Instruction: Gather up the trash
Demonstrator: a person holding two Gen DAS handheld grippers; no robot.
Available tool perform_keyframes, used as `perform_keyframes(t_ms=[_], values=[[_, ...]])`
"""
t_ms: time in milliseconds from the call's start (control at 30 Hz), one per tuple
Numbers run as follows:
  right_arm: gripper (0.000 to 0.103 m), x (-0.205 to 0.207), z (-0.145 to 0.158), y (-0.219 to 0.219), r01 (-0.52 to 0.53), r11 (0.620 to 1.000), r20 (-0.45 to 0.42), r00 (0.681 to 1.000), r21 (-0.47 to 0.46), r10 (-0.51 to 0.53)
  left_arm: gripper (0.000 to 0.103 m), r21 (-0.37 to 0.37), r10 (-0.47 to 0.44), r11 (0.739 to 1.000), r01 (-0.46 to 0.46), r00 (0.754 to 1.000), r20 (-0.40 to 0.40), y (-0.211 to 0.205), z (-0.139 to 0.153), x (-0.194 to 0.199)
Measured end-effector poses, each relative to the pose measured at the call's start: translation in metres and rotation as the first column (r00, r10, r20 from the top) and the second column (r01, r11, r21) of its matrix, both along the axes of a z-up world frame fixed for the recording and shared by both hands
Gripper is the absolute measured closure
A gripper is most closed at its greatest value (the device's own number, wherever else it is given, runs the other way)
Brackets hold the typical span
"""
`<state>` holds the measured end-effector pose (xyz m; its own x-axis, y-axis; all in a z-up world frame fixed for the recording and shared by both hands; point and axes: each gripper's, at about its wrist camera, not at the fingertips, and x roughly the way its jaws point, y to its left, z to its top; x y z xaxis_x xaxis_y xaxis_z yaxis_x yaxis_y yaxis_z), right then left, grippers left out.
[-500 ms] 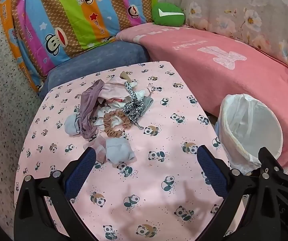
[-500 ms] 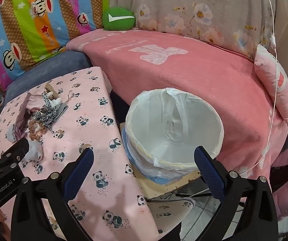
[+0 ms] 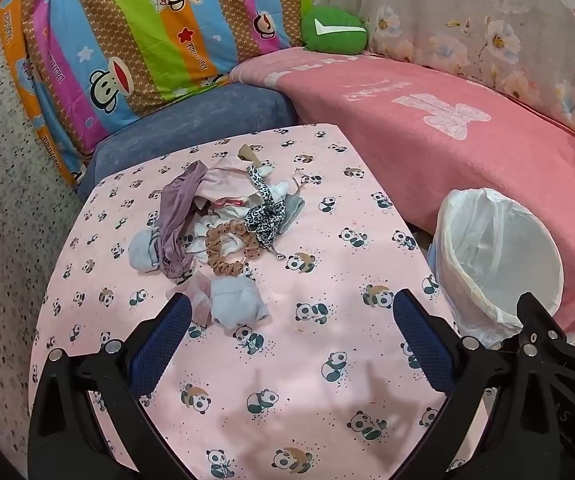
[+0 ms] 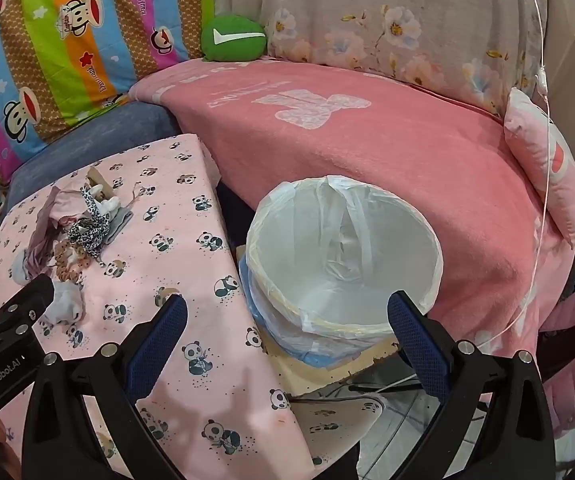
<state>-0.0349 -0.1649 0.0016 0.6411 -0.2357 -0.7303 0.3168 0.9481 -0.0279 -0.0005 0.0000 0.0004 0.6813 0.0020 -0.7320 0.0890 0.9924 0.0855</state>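
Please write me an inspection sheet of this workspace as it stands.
Surface: panda-print tablecloth, mostly bare.
Job's things: pile of small fabric scraps on the table's far left; lined bin beside the table, looks empty.
Clutter: nothing seen beyond the pile.
Grippers: left gripper and right gripper open, holding nothing.
Cables: thin white cord hanging over the pink blanket.
Surroundings: striped cartoon quilt, green cushion.

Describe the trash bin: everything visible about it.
The bin is round, lined with a thin white plastic bag folded over its rim, a pale blue wall showing below. It looks empty, stands upright on a tan board beside the panda-cloth table, against the pink blanket. Neither gripper touches it.
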Motion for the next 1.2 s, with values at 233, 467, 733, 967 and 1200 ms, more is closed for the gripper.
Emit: perform_keyframes(t_ms=[233, 467, 733, 967, 1200], values=[[0.005, -0.0030, 0.0003, 0.0054, 0.002, 1.000, 0.002, 1.000, 0.000, -0.002, 0.007, 0.000, 0.000, 1.000, 0.000, 1.000, 0.002, -0.0001, 0.0000, -0.0001], [0.005, -0.0041, 0.0001, 0.0042, 0.000, 1.000, 0.001, 1.000, 0.000, 0.000, 0.007, -0.001, 0.005, 1.000, -0.005, 1.000, -0.002, 0.0004, -0.0005, 0.0004], [0.005, -0.0046, 0.0002, 0.0097, -0.001, 1.000, 0.003, 1.000, -0.003, 0.001, 0.007, -0.001, 0.004, 1.000, -0.004, 1.000, -0.001, -0.0048, 0.0018, 0.0033], [0.005, -0.0047, 0.0004, 0.0106, -0.001, 1.000, 0.002, 1.000, -0.003, 0.001, 0.007, -0.002, 0.004, 1.000, -0.004, 1.000, -0.001, -0.0053, 0.0019, 0.0039], [0.005, -0.0046, 0.0005, 0.0102, -0.001, 1.000, 0.002, 1.000, -0.003, 0.001, 0.007, -0.003, 0.002, 1.000, -0.002, 1.000, -0.001, -0.0046, 0.0018, 0.0034]])
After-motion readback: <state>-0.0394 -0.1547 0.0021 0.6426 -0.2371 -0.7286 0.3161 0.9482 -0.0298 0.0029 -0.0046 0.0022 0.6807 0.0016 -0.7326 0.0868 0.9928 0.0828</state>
